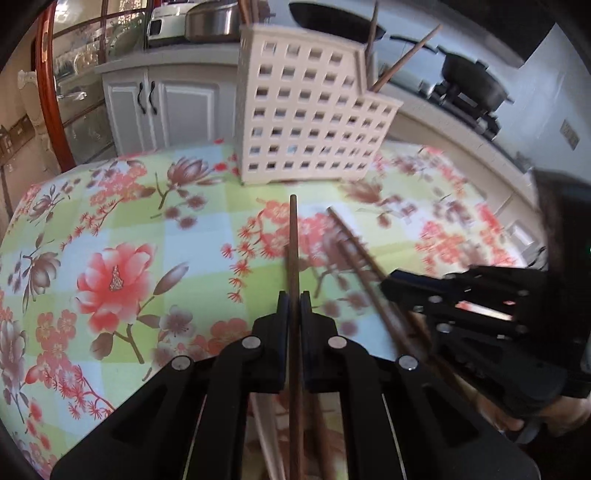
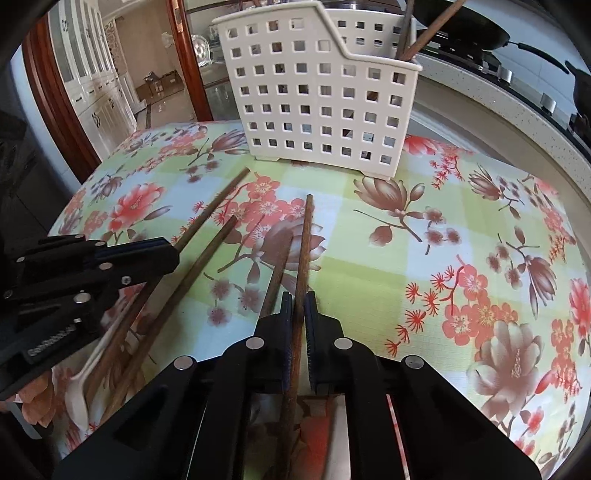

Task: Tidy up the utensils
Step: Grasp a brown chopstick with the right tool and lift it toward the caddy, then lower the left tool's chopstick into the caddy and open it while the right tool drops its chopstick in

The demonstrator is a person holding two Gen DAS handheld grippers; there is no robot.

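Observation:
My left gripper (image 1: 294,301) is shut on a brown wooden chopstick (image 1: 293,236) that points at the white lattice utensil basket (image 1: 303,110). My right gripper (image 2: 300,300) is shut on another brown chopstick (image 2: 306,236), also aimed toward the basket (image 2: 317,92). Each gripper shows in the other's view: the right one (image 1: 388,282) low at the right, the left one (image 2: 171,254) at the left. Loose chopsticks (image 2: 207,254) and a white spoon (image 2: 79,387) lie on the floral tablecloth (image 2: 461,221) between them. Two chopsticks (image 2: 424,33) stand in the basket's lower compartment.
The basket stands at the far side of the round table. Behind it a counter carries a stove with black pans (image 1: 469,77) and a metal pot (image 1: 212,18). White cabinets (image 1: 162,107) and a wooden door frame (image 2: 184,55) lie beyond the table's edge.

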